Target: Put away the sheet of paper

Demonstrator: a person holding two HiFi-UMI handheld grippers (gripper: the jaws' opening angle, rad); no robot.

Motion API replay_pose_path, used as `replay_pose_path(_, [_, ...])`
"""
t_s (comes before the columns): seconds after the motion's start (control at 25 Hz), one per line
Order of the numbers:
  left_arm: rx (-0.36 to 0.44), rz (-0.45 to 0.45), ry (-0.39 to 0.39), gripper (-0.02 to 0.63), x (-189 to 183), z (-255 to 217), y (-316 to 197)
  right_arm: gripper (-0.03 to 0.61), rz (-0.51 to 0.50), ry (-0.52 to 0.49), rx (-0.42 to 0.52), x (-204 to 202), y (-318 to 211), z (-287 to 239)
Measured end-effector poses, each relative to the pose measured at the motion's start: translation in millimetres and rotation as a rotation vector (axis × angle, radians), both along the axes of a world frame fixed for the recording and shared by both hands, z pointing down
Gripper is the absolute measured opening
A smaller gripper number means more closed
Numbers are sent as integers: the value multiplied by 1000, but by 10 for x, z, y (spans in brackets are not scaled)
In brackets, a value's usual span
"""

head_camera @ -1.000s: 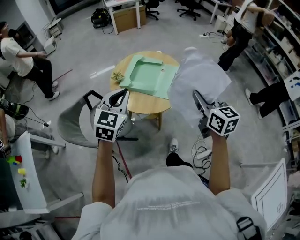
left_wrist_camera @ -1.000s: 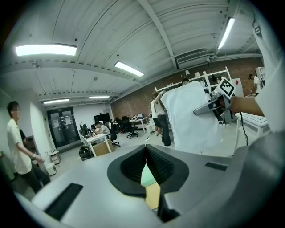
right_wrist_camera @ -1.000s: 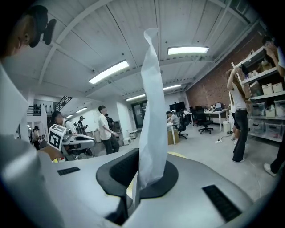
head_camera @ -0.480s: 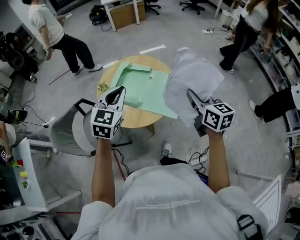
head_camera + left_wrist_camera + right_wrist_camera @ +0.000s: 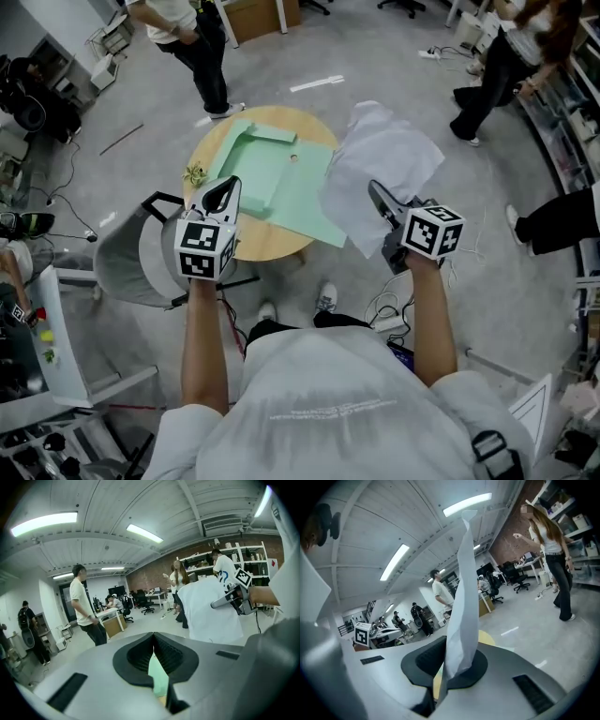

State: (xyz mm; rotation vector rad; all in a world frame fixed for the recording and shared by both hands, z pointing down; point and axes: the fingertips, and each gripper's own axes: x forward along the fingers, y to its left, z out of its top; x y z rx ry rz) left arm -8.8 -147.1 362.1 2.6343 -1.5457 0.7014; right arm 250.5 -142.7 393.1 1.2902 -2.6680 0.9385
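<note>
The paper (image 5: 384, 155) is picked up but not yet put away. The right gripper (image 5: 374, 190) is clamped on its near edge and holds it in the air, crumpled and standing nearly upright, at the right of the round table (image 5: 248, 242); its left edge overlaps the right side of the green folder (image 5: 281, 178) in the head view. The folder lies on the table, probably the place the paper belongs, and nothing white is inside it. The left gripper (image 5: 225, 190) has its jaws together and empty, tips over the folder's near left edge; whether it touches I cannot tell. What remains, as I judge it: lay or slide the paper into the folder, release, and perhaps close the folder.
</note>
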Motion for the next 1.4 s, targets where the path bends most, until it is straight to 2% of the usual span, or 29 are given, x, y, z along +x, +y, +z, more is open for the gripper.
replay_pose_path(0.24, [-45,3,-11,18,-30,238,-156,29,6,-87,-96,-34,-206,390])
replay_pose_path(0.48, [-97,16,10,18,-170,534,-349,29,35,-183,-267,-173,-361,959])
replay_pose_path(1.0, [-211,54,52,18,-643,1140,-945,29,3,-162,-480,-823,-790,1795])
replay_pose_path(1.28, [-271,78,55,18,-835,1467,-1225,29,-47,-162,-610,-1143,-966,2370])
replay_pose_path(1.4, [-295,81,65,18,-904,1603,-1280,29,-15,-134,-661,-1170,-1031,2647])
